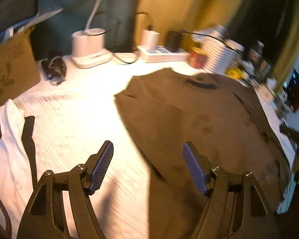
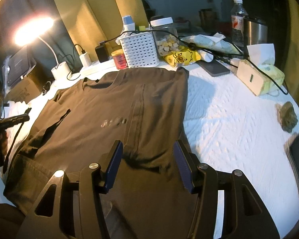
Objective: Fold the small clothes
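Observation:
A dark brown T-shirt (image 2: 113, 103) lies spread on the white textured table cover (image 2: 229, 119), neck toward the far clutter, with its right side folded inward along a straight crease. My right gripper (image 2: 147, 159) hovers open over the shirt's near hem, and its blue pads do not press the cloth. In the left wrist view the shirt (image 1: 199, 119) fills the right half. My left gripper (image 1: 148, 159) is open over the shirt's left edge with nothing between its pads. In the right wrist view, the left gripper (image 2: 20, 117) shows at the far left, held by a hand.
A white garment (image 1: 8, 139) with a black strap (image 1: 29, 139) lies left of the shirt. Along the back stand a cardboard box (image 1: 10, 69), lamp base (image 1: 88, 45), chargers, red tin (image 2: 120, 59), white basket (image 2: 139, 49), snack jar (image 2: 165, 35) and bottle (image 2: 237, 18). A tissue box (image 2: 265, 75) and phone (image 2: 213, 67) lie right.

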### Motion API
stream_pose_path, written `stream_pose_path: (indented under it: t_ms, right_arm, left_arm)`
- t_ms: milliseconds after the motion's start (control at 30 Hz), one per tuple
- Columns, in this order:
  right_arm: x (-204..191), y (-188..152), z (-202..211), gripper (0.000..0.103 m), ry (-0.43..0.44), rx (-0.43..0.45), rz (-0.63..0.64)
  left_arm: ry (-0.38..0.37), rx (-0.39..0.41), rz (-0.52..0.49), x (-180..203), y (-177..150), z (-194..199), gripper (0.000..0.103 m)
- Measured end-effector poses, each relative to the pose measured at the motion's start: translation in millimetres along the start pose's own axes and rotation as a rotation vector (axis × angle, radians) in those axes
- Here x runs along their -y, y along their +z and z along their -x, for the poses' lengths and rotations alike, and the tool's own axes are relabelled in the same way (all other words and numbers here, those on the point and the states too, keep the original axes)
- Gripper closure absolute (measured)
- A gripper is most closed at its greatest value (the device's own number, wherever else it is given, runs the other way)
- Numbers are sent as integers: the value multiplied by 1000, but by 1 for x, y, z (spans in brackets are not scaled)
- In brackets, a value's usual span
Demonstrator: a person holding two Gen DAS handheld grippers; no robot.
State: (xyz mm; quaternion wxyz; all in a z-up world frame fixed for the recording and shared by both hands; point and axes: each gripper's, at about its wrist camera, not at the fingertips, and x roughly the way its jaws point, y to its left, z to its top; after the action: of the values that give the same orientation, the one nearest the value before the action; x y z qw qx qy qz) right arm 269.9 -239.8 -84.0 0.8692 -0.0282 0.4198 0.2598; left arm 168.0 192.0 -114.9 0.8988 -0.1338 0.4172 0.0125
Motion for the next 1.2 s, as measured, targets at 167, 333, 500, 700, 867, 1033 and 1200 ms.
stream_pose_path:
  t_ms: [167,333,500,700,867,1033,1200]
  right_arm:
    - [3,9,-15,46,-3,-16,-1]
    - [8,16,-31,46,-5,-35,-12]
    - [7,21,-45,46,10,-50,-14]
    - [6,24,-59,46,21,-66,-10]
    - [7,27,-60,46,20,-63,-13]
    - [4,26,-55,46,17,-56,-11]
    - [0,25,-44,46,13,-42,-6]
  left_arm:
    - [-2,-20,44,-18,17,-29,36]
    - [-23,-29,61,-24,29,-52,36]
    - [5,-22,26,-20,42,-65,84]
    - [132,19,-40,-18,47,-62,102]
    - [247,33,-78,-34,55,-57,102]
    - [258,13,-49,-47,54,-56,102]
    - [269,34,-36,-35,50,-39,100]
